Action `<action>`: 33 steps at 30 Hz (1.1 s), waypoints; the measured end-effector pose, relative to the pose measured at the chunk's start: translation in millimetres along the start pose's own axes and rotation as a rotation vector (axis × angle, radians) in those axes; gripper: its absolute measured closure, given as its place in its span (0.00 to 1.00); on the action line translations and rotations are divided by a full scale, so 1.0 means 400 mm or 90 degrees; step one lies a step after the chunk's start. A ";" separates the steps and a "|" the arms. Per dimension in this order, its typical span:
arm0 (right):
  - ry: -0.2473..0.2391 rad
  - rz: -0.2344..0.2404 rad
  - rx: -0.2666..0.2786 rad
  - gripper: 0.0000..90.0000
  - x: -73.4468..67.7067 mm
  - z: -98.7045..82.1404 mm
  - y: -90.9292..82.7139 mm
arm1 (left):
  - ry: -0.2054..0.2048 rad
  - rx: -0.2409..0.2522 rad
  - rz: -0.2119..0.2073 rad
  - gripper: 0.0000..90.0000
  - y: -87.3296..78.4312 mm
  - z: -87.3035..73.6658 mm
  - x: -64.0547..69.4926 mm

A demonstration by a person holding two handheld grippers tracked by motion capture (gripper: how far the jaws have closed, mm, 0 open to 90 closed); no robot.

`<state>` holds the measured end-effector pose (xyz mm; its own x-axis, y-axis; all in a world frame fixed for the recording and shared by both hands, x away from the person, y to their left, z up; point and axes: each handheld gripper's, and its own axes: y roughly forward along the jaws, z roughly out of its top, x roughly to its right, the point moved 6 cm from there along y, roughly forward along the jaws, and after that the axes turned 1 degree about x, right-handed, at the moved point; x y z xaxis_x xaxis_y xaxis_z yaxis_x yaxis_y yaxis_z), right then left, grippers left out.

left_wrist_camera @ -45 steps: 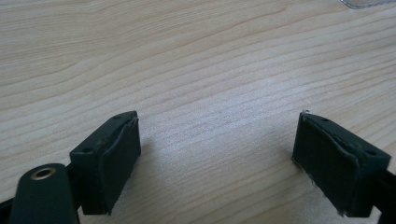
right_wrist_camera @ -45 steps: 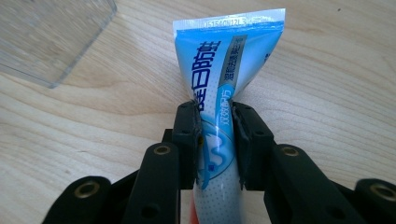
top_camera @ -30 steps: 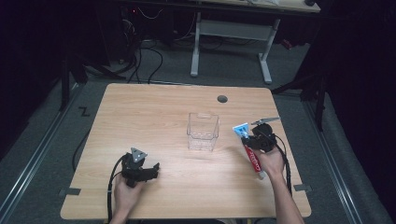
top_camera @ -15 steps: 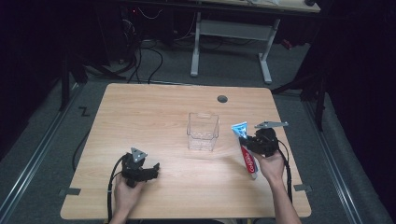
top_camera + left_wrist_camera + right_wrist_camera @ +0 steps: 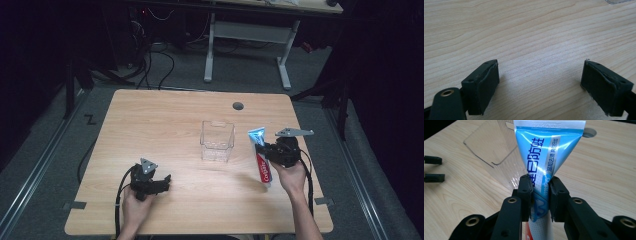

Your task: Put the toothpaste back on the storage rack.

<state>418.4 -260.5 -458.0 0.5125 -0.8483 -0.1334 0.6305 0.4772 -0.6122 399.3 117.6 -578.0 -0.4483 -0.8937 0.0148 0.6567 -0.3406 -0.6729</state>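
Observation:
A blue, white and red toothpaste tube [image 5: 260,156] [image 5: 546,160] is pinched in my right gripper [image 5: 262,149] [image 5: 540,192], which is shut on the tube's blue part. The tube is lifted off the wooden table [image 5: 170,120], crimped flat end up, just right of a clear plastic box [image 5: 217,140] [image 5: 496,147] at the table's middle. My left gripper [image 5: 162,182] [image 5: 540,82] rests low on the table near the front left, jaws wide open with bare wood between them.
A round cable hole [image 5: 238,106] [image 5: 588,132] sits in the table behind the box. Past the table's far edge stand a white desk frame [image 5: 247,45] and loose cables on the floor. The left gripper's fingertips [image 5: 432,168] appear far off in the right gripper view.
My right gripper has raised the toothpaste tube off the table and tipped it more upright. The left gripper has stayed put.

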 end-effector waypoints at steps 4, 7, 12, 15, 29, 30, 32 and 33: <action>-0.010 0.014 0.018 0.82 -0.018 0.014 -0.008 | 0.001 0.000 0.000 0.17 0.000 0.000 0.000; -0.018 0.023 0.025 0.82 -0.027 0.020 -0.012 | 0.002 0.000 0.000 0.17 0.001 0.001 0.001; -0.042 0.032 0.011 0.82 -0.062 0.032 -0.014 | 0.003 0.000 -0.002 0.17 0.001 0.001 0.002; -0.048 0.040 0.019 0.82 -0.077 0.046 -0.021 | 0.004 0.000 -0.004 0.17 0.001 0.001 0.003; -0.077 0.072 0.057 0.83 -0.138 0.108 -0.011 | 0.004 0.000 -0.004 0.17 0.001 0.001 0.003; -0.081 0.073 0.057 0.83 -0.141 0.112 -0.009 | 0.005 0.000 -0.004 0.17 0.001 0.001 0.003; -0.082 0.073 0.056 0.83 -0.144 0.115 -0.007 | 0.005 0.000 -0.004 0.17 0.001 0.001 0.003; -0.081 0.076 0.056 0.83 -0.147 0.119 -0.005 | 0.004 0.000 -0.004 0.17 0.001 0.001 0.003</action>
<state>414.7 -200.7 -411.9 0.6532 -0.7508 -0.0982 0.6057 0.5959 -0.5272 399.1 116.5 -577.8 -0.4571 -0.8893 0.0143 0.6532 -0.3466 -0.6732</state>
